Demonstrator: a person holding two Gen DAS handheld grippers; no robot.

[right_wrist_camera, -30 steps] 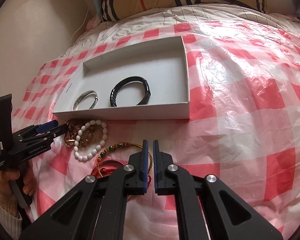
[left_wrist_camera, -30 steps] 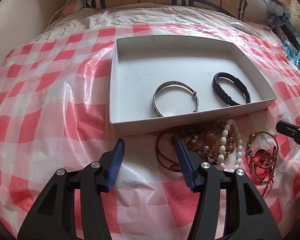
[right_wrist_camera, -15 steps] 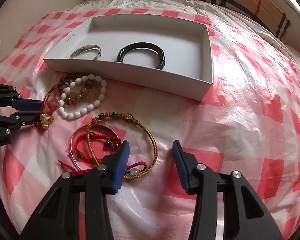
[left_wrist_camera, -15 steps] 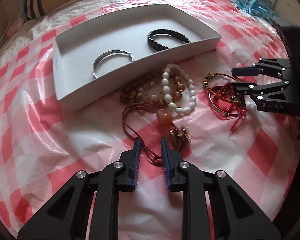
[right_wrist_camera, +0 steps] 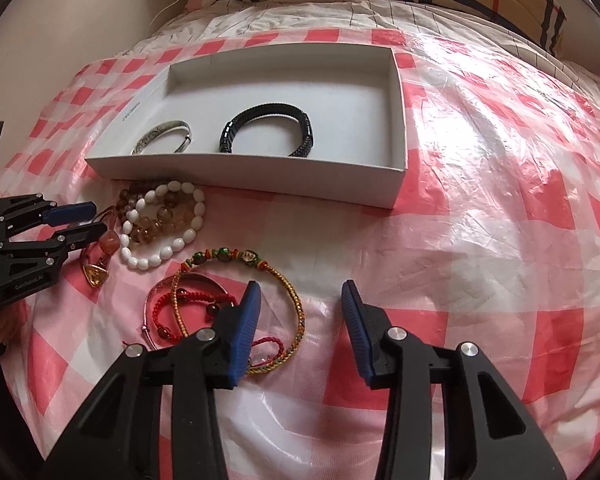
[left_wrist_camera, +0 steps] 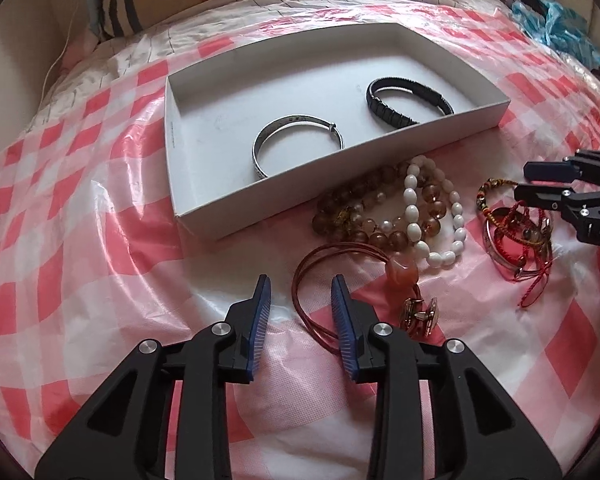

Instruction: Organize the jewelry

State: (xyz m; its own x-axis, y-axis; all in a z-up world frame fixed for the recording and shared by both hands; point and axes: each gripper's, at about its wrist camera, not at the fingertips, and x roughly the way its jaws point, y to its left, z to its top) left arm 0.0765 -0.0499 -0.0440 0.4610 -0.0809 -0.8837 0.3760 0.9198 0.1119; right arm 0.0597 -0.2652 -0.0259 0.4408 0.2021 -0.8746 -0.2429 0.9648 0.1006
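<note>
Jewelry is partly sorted: a silver bangle and a black bracelet lie in the white box. Outside, just beside it, perhaps 5 pieces remain, overlapping: beaded bracelets, a cord pendant, woven bands. The left gripper has just widened, the right gripper narrowed slightly; both gape, pinching nothing.
</note>
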